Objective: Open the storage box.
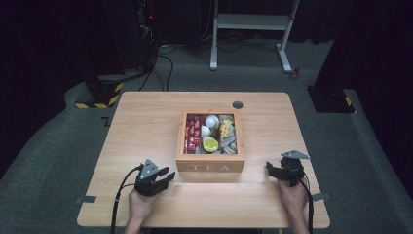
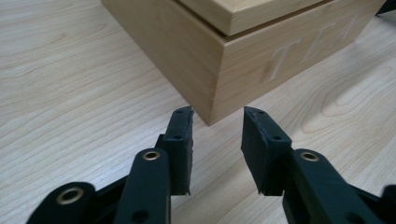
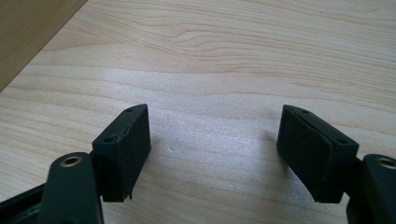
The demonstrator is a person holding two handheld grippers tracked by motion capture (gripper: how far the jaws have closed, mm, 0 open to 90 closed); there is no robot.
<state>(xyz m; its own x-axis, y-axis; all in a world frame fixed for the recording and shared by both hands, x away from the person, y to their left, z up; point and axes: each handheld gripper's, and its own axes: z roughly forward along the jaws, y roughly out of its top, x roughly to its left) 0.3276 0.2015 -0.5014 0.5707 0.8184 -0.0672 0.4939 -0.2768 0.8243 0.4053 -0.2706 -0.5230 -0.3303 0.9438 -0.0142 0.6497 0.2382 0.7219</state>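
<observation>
- Open wooden tea box (image 1: 210, 165), marked "TEA", sits mid-worktop (image 1: 146, 122) between both tools, packets inside.
- Left tool (image 2: 215, 140): jaws apart, empty, aimed at the box's near corner just ahead; judged the nearer tool.
- Right tool (image 3: 212, 149): jaws wide apart, empty, over bare worktop; box wall lies ahead-left.

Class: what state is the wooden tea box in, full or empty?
Full. In the high view, the tea box shows red packets, white pieces and a yellow item filling its compartments.
</observation>
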